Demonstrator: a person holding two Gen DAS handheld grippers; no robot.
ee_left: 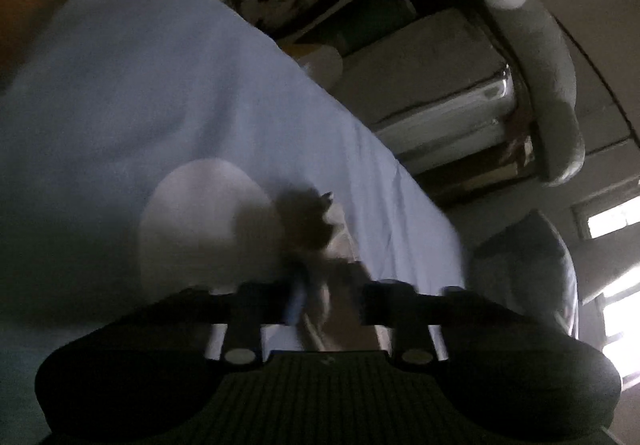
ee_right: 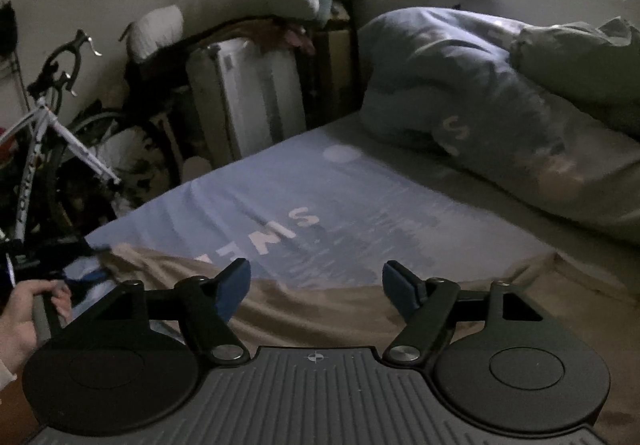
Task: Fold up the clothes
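A beige garment lies spread across the near part of the bed, over a blue sheet with white letters. My right gripper is open and empty, just above the beige cloth. My left gripper looks closed on a bunch of the beige cloth, which rises between its fingers; the view is dark and blurred. In the right wrist view the left gripper's end shows at the garment's left corner, with a hand on its handle.
A heaped blue duvet and a grey-green pillow lie at the bed's far right. A bicycle, a white appliance and piled cushions stand beside the bed on the left. Windows are behind.
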